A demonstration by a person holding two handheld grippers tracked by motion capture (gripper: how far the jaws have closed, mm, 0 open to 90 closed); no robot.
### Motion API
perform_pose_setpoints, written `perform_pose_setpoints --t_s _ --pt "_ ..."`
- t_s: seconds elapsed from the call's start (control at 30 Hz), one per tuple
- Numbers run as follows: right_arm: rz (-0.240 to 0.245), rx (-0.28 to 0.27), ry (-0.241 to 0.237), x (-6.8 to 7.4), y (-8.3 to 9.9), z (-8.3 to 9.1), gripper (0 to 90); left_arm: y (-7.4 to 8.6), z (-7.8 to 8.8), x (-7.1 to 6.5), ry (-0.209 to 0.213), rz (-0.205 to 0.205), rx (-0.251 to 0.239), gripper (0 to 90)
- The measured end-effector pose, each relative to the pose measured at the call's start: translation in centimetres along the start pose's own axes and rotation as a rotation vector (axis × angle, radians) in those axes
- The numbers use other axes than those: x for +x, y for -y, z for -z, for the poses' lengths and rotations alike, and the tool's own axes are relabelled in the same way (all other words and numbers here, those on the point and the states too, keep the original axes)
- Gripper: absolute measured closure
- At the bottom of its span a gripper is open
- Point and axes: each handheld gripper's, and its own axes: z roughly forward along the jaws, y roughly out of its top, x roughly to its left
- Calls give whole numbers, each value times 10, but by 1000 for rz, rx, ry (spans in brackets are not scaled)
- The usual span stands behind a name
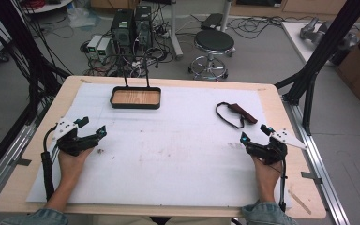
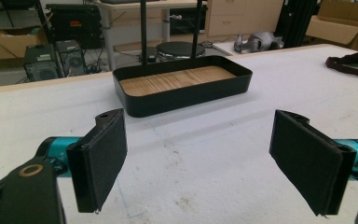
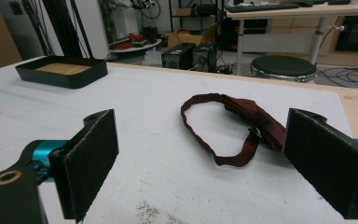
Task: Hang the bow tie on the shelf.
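Right gripper's fingers (image 3: 91, 163) spread wide, dark red strap (image 3: 233, 128) ahead, untouched

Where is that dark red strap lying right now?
The dark red strap lies on the white mat at the table's right side in the high view, just beyond the open right gripper and to the right of the black tray.

High view: above your side, facing forward and down over the whole surface (image 1: 178, 154). Tool views: low, close, looking along each tool's jaws; all three share the tray (image 1: 136, 98).
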Motion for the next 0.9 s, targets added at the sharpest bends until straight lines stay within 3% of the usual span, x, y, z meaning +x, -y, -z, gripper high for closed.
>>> perform_pose_setpoints --t_s 0.7,0.9 --pt "-12 9 5 -2 1 -1 98 0 -1 -1 12 18 -10 193" --pt "-2 -3 32 -3 -2 -2 99 0 -1 -2 22 22 -14 192"
